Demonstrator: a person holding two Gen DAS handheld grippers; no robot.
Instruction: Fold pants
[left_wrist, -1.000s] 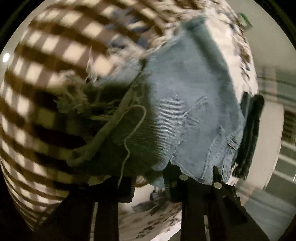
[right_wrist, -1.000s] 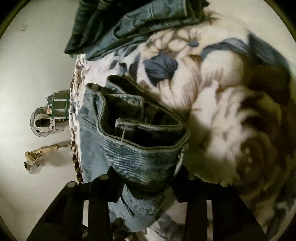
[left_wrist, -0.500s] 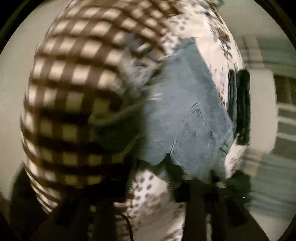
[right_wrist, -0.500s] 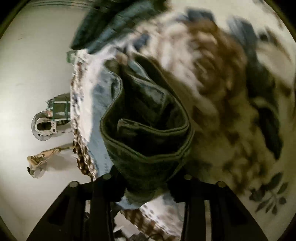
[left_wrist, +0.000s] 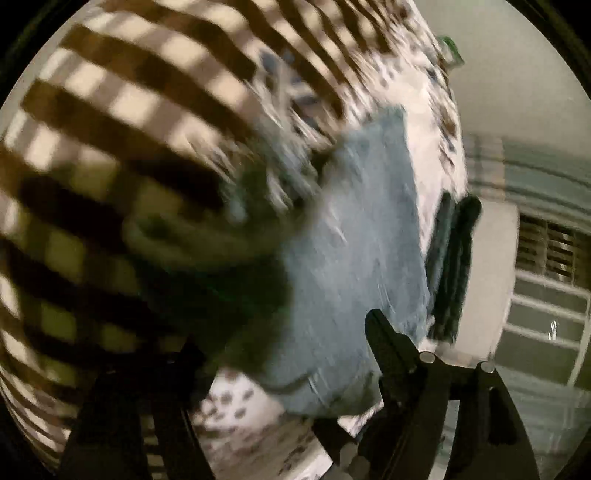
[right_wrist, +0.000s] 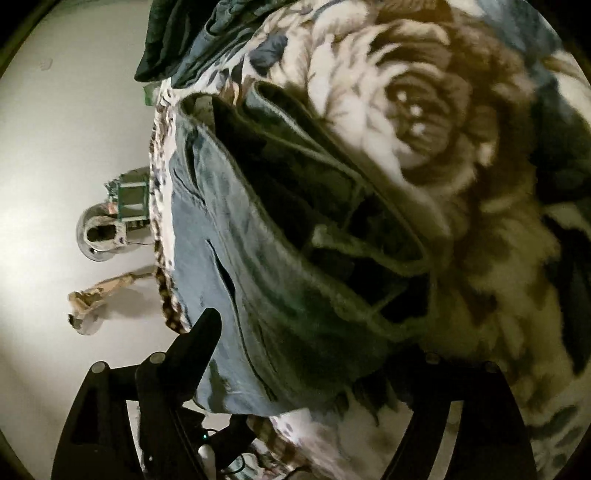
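Floral blanket (right_wrist: 461, 155) fills the right wrist view from 12 round to 5 o'clock, pale floor (right_wrist: 55, 147) out at 9, with some clutter lying there. Over on the left wrist view it's a brown checked cover (left_wrist: 110, 110) from 8 to 12 o'clock, badly blurred.

Left side first: the left gripper (left_wrist: 280, 354) has its fingers spread wide, nothing pinched between them, and the denim pants (left_wrist: 354, 258) lie bunched at centre, running toward 1 o'clock. A dark folded garment (left_wrist: 454, 258) sits just beside them at 3 o'clock.

Now the right: the right gripper (right_wrist: 317, 350) is also released, its left finger (right_wrist: 199, 339) at 7 o'clock standing clear of the cloth, and the pants (right_wrist: 229, 240) lie folded over on the bed, waistband gaping open at centre.

The risk as I read it? Stiff denim, both ends let go, and that thick waistband could spring up and undo the fold. The pants also lie close to the blanket's edge at 8 o'clock, so a careless nudge might drag them floorward. And with that blur, a hurried regrasp could catch blanket instead of denim.
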